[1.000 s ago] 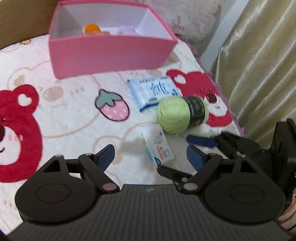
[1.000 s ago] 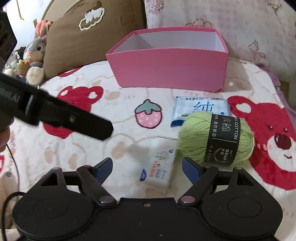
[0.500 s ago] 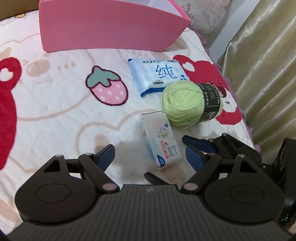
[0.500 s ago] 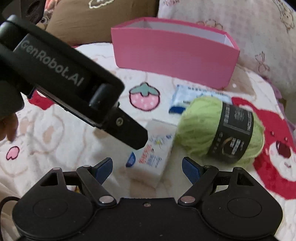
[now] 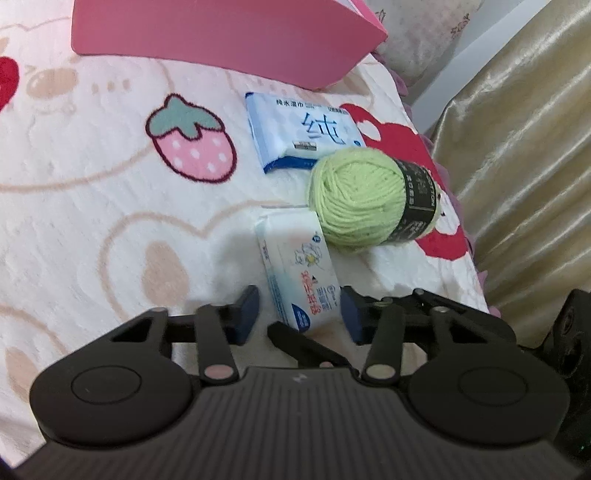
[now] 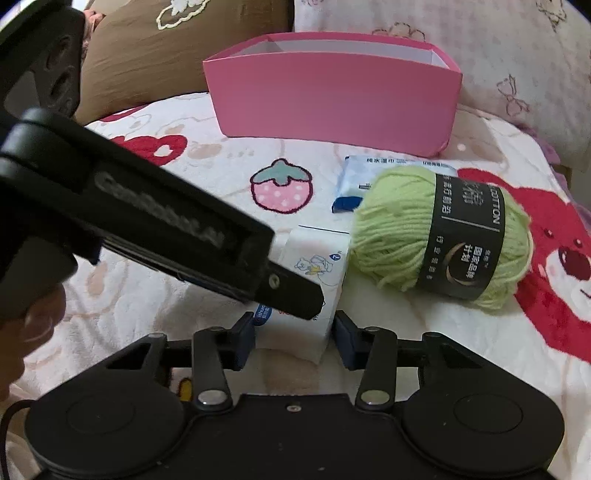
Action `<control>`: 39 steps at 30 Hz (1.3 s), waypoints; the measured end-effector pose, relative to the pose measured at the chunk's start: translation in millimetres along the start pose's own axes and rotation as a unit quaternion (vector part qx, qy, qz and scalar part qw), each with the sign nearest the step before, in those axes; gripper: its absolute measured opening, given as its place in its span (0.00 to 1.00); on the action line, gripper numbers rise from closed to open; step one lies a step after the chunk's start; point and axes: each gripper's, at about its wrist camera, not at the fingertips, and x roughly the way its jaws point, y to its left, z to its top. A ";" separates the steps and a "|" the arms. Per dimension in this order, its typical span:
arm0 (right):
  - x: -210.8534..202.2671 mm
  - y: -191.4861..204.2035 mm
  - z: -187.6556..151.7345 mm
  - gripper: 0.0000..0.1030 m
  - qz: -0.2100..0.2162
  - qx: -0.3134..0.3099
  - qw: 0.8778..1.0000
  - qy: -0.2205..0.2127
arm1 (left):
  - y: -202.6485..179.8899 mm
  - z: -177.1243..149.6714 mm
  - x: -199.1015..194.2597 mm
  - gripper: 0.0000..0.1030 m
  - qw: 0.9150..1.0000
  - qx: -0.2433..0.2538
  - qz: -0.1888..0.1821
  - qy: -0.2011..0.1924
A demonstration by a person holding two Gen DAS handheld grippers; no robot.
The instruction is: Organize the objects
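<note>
A small white tissue pack (image 5: 299,266) lies on the bear-print blanket, beside a green yarn ball (image 5: 364,199) with a black label and a blue wet-wipe pack (image 5: 301,131). My left gripper (image 5: 301,314) is open with its fingers on either side of the tissue pack's near end. My right gripper (image 6: 295,338) is open too, its fingers flanking the same pack (image 6: 314,273) from the near side. The yarn (image 6: 439,236) and wipes (image 6: 354,177) lie just beyond. The left gripper's body (image 6: 147,229) crosses the right wrist view and hides part of the pack.
A pink open box (image 6: 332,99) stands at the back of the bed; it also shows in the left wrist view (image 5: 221,33). A brown pillow (image 6: 166,51) and a patterned pillow (image 6: 498,55) lie behind. A gold curtain (image 5: 524,147) hangs past the bed's right edge.
Both grippers have moved forward and down onto the tissue pack, and both have narrowed their opening around it. The left gripper's body now fills more of the right wrist view.
</note>
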 end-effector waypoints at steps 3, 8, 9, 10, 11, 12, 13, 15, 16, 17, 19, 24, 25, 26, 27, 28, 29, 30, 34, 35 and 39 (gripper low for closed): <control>-2.0 3.2 -0.2 0.47 0.001 -0.005 1.000 -0.001 | 0.0 -2.3 -0.7 0.30 1.000 -0.003 0.002 -0.002; 0.0 3.7 3.5 0.47 0.009 -0.015 1.000 -0.003 | 1.6 -1.4 -6.1 0.29 1.000 -0.011 0.011 0.001; 0.5 4.7 3.3 0.47 0.010 -0.019 1.000 -0.002 | 1.7 -1.0 -7.1 0.29 1.000 -0.008 0.014 0.004; 1.3 6.2 3.7 0.47 0.010 -0.022 1.000 -0.001 | 2.4 -0.4 -7.6 0.28 1.000 -0.005 0.016 0.006; 2.1 7.2 3.5 0.47 0.010 -0.025 1.000 0.000 | 4.1 0.6 -7.3 0.29 1.000 -0.008 0.016 0.009; 3.4 7.7 3.3 0.47 0.011 -0.027 1.000 0.001 | 6.9 2.2 -6.2 0.32 1.000 -0.016 0.014 0.014; 4.1 7.6 3.1 0.47 0.011 -0.028 1.000 -0.001 | 10.1 4.0 -4.4 0.35 0.999 -0.025 0.013 0.020; 6.0 6.3 3.0 0.47 0.013 -0.027 1.000 -0.001 | 16.1 7.1 -2.5 0.37 0.999 -0.042 0.009 0.021; 6.4 5.4 3.2 0.47 0.015 -0.025 1.000 -0.001 | 17.2 7.7 -2.0 0.37 0.999 -0.045 0.008 0.018; 7.1 4.5 3.6 0.47 0.016 -0.023 1.000 0.000 | 17.9 8.2 -1.4 0.37 0.999 -0.046 0.007 0.016; 9.1 2.7 4.3 0.48 0.019 -0.018 1.000 0.001 | 17.7 8.5 -0.4 0.35 0.999 -0.044 0.006 0.010; 10.1 3.6 8.7 0.47 0.012 -0.011 1.000 -0.003 | 15.3 9.0 -4.2 0.32 0.999 -0.034 0.004 0.001; 7.8 3.9 10.4 0.47 0.013 -0.011 1.000 -0.004 | 15.2 9.6 -6.8 0.32 0.999 -0.038 0.003 0.002; 4.0 4.9 11.8 0.47 0.017 -0.012 1.000 -0.005 | 14.8 10.3 -10.7 0.32 0.999 -0.041 0.001 0.004; -0.2 6.1 13.6 0.47 0.020 -0.014 1.000 -0.006 | 13.0 11.4 -15.6 0.32 0.999 -0.042 0.001 0.006; -4.1 7.3 15.6 0.46 0.021 -0.017 1.000 -0.008 | 10.3 12.4 -21.2 0.32 0.999 -0.040 0.000 0.007; -10.8 11.0 17.9 0.46 0.021 -0.023 0.999 -0.010 | 6.9 12.2 -27.4 0.32 0.999 -0.034 0.000 0.002; -15.3 13.4 20.4 0.46 0.022 -0.029 0.999 -0.012 | 3.3 10.9 -33.2 0.32 1.000 -0.025 0.000 -0.002; -33.1 22.7 30.8 0.45 0.018 -0.039 0.999 -0.024 | -5.2 12.9 -55.7 0.32 1.000 -0.015 -0.002 -0.008; -38.4 25.1 33.4 0.45 0.015 -0.042 0.999 -0.028 | -7.3 14.7 -60.9 0.32 1.000 -0.014 -0.006 -0.010; -57.6 28.9 47.2 0.45 0.009 -0.039 0.998 -0.044 | -19.6 20.1 -80.9 0.32 1.000 0.004 -0.010 -0.025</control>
